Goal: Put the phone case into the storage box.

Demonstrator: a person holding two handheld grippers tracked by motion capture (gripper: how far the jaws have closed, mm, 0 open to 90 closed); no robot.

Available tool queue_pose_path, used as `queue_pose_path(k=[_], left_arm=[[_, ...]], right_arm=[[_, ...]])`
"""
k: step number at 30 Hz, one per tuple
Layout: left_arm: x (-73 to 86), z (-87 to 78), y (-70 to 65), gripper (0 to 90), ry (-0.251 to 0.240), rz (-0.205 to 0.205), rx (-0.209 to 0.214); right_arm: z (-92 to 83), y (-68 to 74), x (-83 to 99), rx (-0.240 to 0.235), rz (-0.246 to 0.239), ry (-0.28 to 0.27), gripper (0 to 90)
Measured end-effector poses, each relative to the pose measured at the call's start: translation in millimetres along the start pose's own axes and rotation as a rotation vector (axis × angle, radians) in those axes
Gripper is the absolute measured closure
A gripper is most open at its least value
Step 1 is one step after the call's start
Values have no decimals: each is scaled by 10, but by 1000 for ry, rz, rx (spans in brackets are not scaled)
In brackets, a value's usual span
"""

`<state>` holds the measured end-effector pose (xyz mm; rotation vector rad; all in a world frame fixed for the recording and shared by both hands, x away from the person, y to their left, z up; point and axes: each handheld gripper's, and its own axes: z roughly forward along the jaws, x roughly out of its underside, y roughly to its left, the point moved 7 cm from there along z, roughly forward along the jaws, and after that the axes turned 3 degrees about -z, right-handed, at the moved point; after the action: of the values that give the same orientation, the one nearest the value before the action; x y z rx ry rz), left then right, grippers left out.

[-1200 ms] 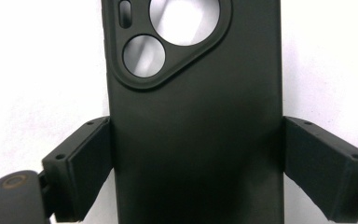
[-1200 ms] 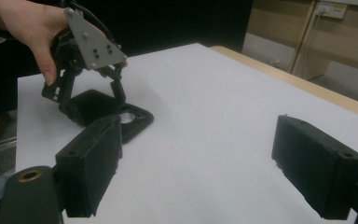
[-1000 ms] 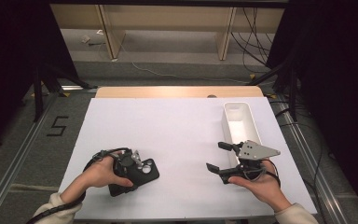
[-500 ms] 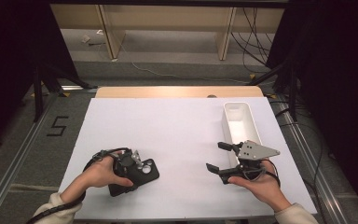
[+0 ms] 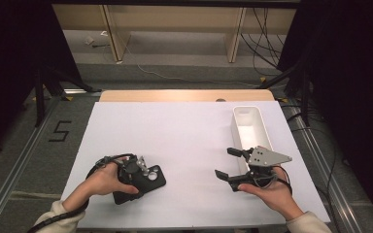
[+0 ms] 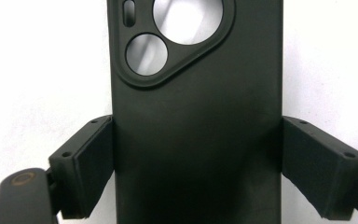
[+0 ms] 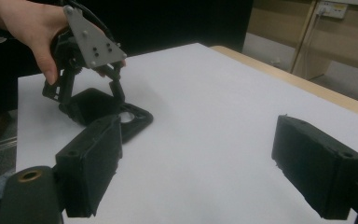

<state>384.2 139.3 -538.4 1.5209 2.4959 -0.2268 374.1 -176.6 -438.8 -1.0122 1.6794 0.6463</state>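
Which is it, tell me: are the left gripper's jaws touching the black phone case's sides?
Touching. In the left gripper view, both pads of the left gripper sit flush against the long edges of the black phone case, no white table showing between.

the table has a big white top with a thin strip of wood along its far edge. a white tray lies on it, long and narrow, with one end near the wood strip. a black phone case lies flat on the white top too, well apart from the white tray, closer to the near edge, its round holes facing up.
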Motion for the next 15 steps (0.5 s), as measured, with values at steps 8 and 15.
queue_pose_path(k=[8,15], left_arm=[[10,-11,7,146,-10,-7,-10],[-16,-49,-2,147,-44,-17,-15]], right_arm=[[-4,0,0,0,0,0,172],[-4,-2,-1,1,0,-1,172]])
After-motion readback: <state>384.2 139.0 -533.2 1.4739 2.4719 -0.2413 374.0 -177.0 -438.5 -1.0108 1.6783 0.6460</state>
